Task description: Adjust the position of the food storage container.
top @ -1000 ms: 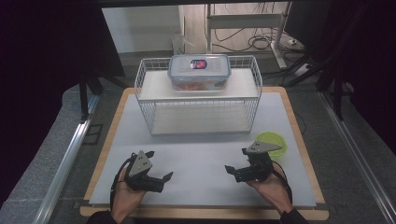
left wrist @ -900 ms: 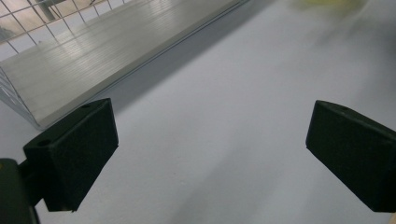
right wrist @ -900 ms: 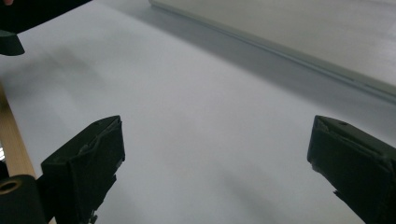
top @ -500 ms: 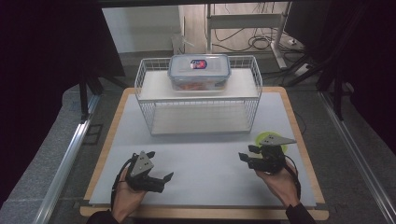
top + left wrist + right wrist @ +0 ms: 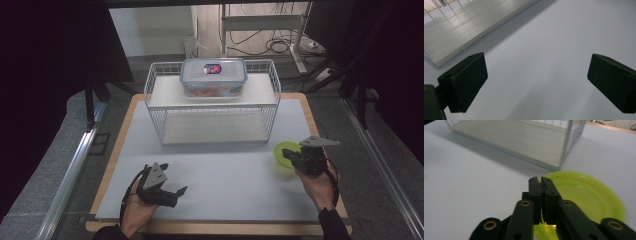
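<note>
**Right gripper closed at the plate's rim**

Since a second ago, the right gripper (image 5: 295, 158) has been carried from the open mat toward the right edge, up to the plate (image 5: 283, 152), and its jaws have just been closing. In the right gripper view they are pressed together over the plate's (image 5: 584, 195) near rim; whether the rim is pinched between them cannot be told. The left gripper (image 5: 172, 192) has been kept in place low on the mat (image 5: 225, 170), its jaws spread wide with nothing between them.

One lidded box (image 5: 213, 77) is seen on top of the wire rack (image 5: 212, 102), with something reddish inside, too blurred to identify. The rack's lower shelf (image 5: 524, 142) is bare. The one plate, yellow-green, lies on the mat just off the rack's front right corner. One rack, one box, one plate and two grippers are counted.
</note>
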Tool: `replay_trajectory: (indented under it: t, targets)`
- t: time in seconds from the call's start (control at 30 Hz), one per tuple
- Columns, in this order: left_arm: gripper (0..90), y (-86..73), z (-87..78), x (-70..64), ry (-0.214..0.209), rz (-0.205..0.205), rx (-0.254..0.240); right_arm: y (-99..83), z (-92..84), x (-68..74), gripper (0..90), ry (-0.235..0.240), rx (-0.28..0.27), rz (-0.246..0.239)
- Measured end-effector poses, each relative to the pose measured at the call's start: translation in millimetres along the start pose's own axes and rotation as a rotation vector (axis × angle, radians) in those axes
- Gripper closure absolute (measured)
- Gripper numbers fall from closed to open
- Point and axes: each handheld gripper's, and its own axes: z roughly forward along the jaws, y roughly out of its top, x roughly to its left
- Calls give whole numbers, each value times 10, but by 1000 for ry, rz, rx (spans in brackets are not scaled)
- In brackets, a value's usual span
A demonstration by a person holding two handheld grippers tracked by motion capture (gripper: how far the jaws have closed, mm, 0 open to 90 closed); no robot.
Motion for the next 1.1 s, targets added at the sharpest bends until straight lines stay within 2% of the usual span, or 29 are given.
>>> replay_trajectory:
  t: [0.2, 0.23, 0.27, 0.3, 0.33, 0.43, 0.6, 0.77, 1.1]
  targets:
    - [29, -4, 6, 17, -7, -8, -4, -2, -33, -200, 897, -63, -11, 31]
    - [29, -7, 12, 17, -8, -10, -1, -9, -41, -271, 897, -96, -12, 38]
    - [29, -7, 12, 17, -8, -10, -1, -9, -41, -271, 897, -96, -12, 38]
    - [30, -7, 16, 16, -10, -11, 0, -16, -43, -337, 897, -125, -9, 47]
    - [29, -7, 16, 16, -10, -11, 0, -16, -43, -337, 897, -125, -9, 47]
    - [30, -6, 18, 14, -10, -10, 1, -30, -44, -428, 896, -168, -10, 58]
    - [30, -11, 32, 18, -15, -10, 11, -91, -32, -600, 896, -227, 12, 78]
    - [30, -12, 39, 17, -18, -12, 16, -158, 16, -678, 896, -217, 37, 110]
    - [30, -15, 51, 13, -23, -6, 30, -176, 111, -650, 896, -212, 78, 107]
